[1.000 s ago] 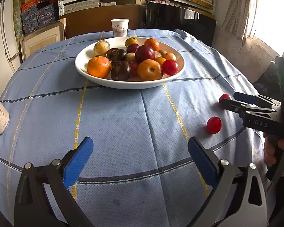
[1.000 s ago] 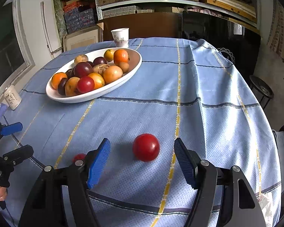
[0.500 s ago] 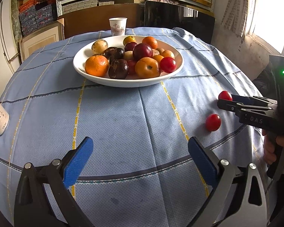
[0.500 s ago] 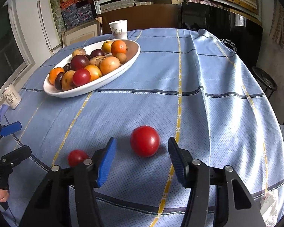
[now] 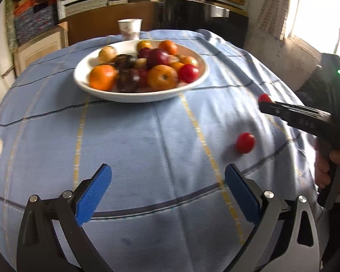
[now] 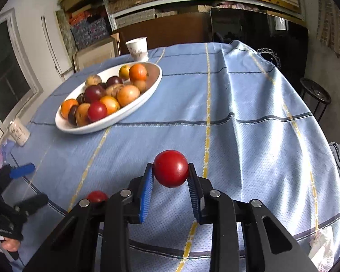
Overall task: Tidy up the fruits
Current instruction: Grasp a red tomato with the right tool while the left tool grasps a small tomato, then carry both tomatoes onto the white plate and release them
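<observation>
right tongs (image 6: 170,176) have closed from wide onto the red fruit (image 6: 170,168) on the counter (image 6: 249,124), left tongs (image 5: 167,191) wide and empty; grasp step, next lift to bowl (image 6: 133,113).

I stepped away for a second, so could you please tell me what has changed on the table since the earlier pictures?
The right claw has closed from wide open onto the larger red fruit; its blue pads now press it on both sides. The left claw stayed open and empty. The small red fruit stayed on the blue tablecloth, and the white bowl of fruit is unchanged.
</observation>
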The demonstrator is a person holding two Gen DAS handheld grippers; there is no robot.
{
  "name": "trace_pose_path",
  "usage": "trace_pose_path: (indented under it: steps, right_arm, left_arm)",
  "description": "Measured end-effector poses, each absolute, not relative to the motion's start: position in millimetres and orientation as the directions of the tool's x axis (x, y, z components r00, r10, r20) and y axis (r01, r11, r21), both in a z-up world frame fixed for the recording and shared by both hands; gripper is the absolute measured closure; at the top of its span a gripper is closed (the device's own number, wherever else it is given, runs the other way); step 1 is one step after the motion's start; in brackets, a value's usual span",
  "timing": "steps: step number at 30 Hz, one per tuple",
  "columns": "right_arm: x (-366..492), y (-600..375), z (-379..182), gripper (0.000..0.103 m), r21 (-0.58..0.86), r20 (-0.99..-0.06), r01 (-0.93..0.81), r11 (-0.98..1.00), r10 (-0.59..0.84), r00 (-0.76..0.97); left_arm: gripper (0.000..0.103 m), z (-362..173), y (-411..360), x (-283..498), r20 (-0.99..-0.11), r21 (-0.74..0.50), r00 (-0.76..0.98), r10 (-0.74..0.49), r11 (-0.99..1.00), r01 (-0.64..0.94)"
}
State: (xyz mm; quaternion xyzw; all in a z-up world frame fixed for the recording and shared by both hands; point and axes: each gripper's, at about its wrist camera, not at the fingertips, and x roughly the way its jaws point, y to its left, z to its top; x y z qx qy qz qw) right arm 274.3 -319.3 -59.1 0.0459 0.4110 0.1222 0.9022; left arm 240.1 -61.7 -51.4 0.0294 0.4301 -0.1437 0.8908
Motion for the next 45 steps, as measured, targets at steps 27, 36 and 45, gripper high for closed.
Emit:
trace_pose_path:
  steps: [27,36,45]
  right_arm:
    - [259,-329,-43,0.072,0.206,-0.696,-0.185,0.961,0.277,0.663]
    - [264,-328,-51,0.072,0.192,-0.715,-0.174,0.966,0.259,0.65]
    - [265,-316,-56,0.073,0.188,-0.696,-0.192,0.963,0.269,0.666]
  left_arm:
    - [0.079,-67,-164,264,-0.819,-0.031,0.481,-0.314,0.86,0.509]
    - [0.08,-51,-150,258,-0.777,-0.024,0.546,-0.314,0.881,0.472]
    - [0.08,-23,-117,260,-0.722,-0.055,0.618,-0.312,0.916,0.398]
